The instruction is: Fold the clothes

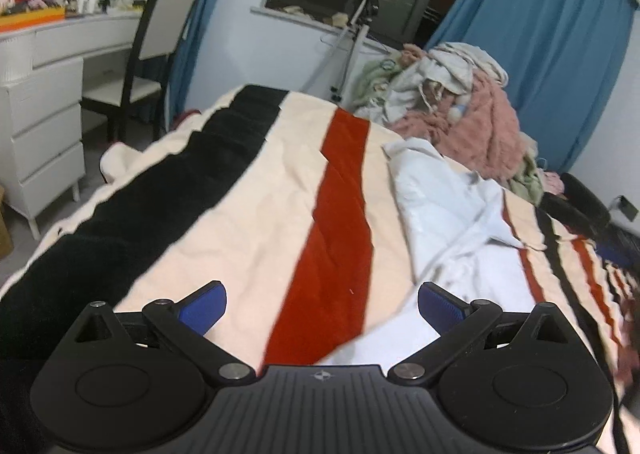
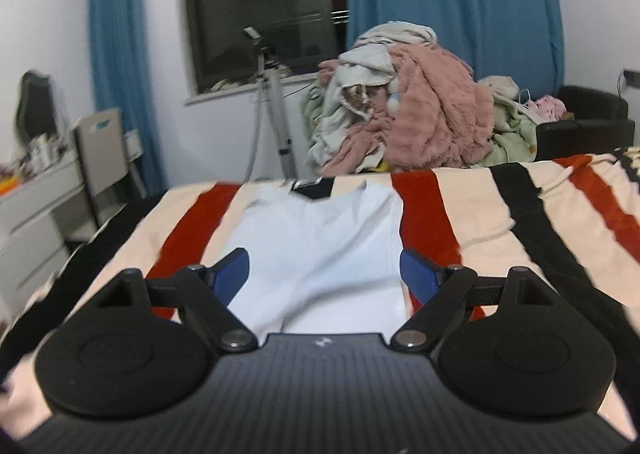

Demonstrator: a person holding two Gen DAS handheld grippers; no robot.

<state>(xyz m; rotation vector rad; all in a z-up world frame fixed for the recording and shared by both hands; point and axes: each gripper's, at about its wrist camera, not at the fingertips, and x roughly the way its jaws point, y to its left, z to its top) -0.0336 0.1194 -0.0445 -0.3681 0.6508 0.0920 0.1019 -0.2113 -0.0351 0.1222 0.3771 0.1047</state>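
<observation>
A white garment (image 2: 320,250) lies spread on the striped blanket (image 2: 480,222), its dark-trimmed neck at the far end. In the left wrist view it (image 1: 448,222) lies rumpled to the right. My right gripper (image 2: 324,274) is open and empty, just above the garment's near part, its blue pads (image 2: 232,270) astride the cloth. My left gripper (image 1: 322,308) is open and empty over the blanket's (image 1: 240,214) red stripe, left of the garment's near edge.
A heap of pink, white and green clothes (image 2: 404,114) is piled at the bed's far end. A tripod (image 2: 276,110) stands by the window. A white dresser (image 1: 44,126) and a chair (image 1: 148,54) stand to the left. A dark armchair (image 2: 584,122) is far right.
</observation>
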